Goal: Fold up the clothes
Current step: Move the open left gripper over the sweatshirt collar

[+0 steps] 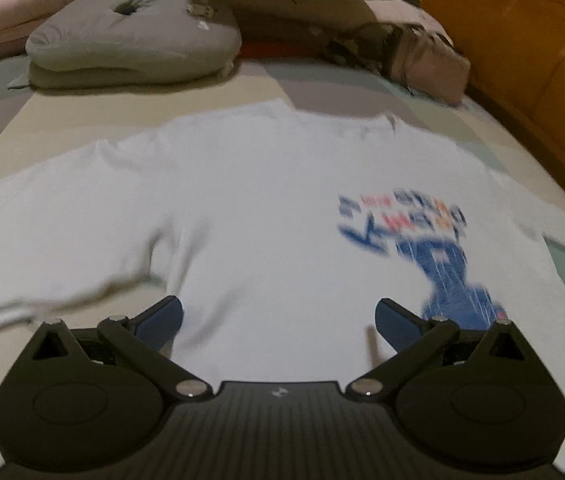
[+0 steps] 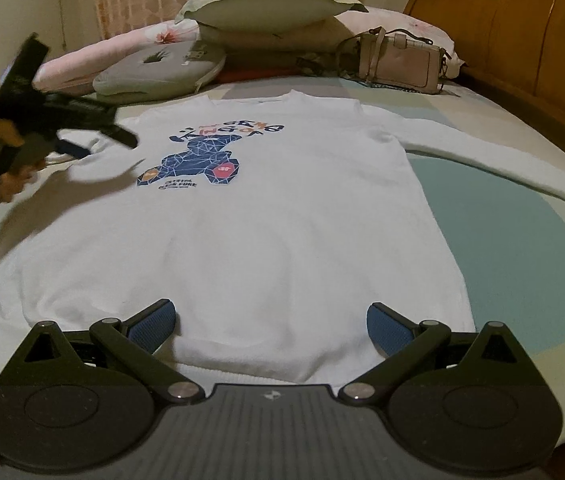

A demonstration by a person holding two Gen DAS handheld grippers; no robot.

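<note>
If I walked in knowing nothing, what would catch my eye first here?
A white long-sleeved sweatshirt with a blue bear print lies flat across the bed, sleeves out. Both black two-finger grippers are open: the right gripper at its hem, the left gripper above its left side.

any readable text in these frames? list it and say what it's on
"KINGOA": large blue letters, lower of two arched rows above the bear graphic on the white sweatshirt.
Upper arched row: partly legible, looks like "GEMO"; uncertain.
Small lines under the graphic: too small to read.
Red patch on the graphic: digits too small to read.
Left wrist view: same print, motion-blurred, unreadable.
Gray cushion: mark unreadable.
</note>
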